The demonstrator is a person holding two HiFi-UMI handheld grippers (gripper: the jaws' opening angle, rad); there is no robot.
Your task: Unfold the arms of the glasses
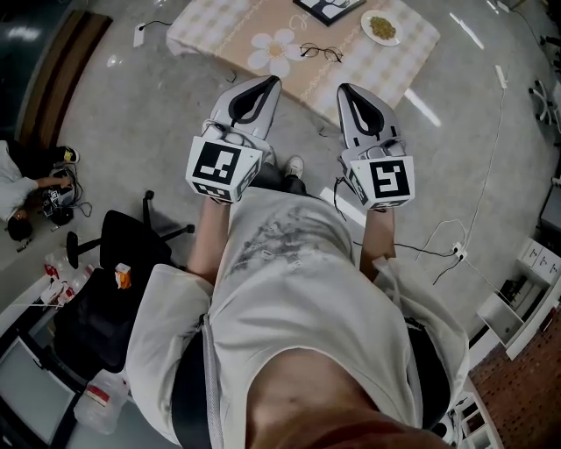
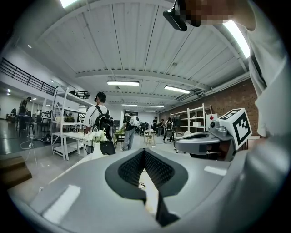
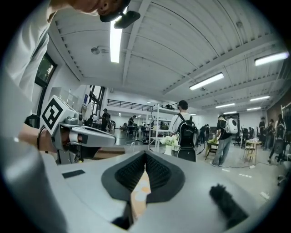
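The thin black-framed glasses [image 1: 320,53] lie on a table [image 1: 412,53] covered by a checked cloth with a white flower print, ahead of both grippers. My left gripper [image 1: 268,81] hangs over the floor short of the table's near edge, jaws shut and empty. My right gripper [image 1: 344,89] is level with it on the right, also shut with nothing in it. In the left gripper view the pads [image 2: 132,168] meet at the tip [image 2: 144,151], and the glasses [image 2: 141,184] show small through the gap below. The right gripper view shows its tip [image 3: 145,154] closed over the flower cloth.
A plate of greenish food [image 1: 379,26] and a black framed object [image 1: 329,7] sit at the table's far side. A black office chair [image 1: 131,245] stands at my left, cables and a power strip [image 1: 456,254] on the floor right. People with backpacks [image 2: 102,120] stand by shelves beyond.
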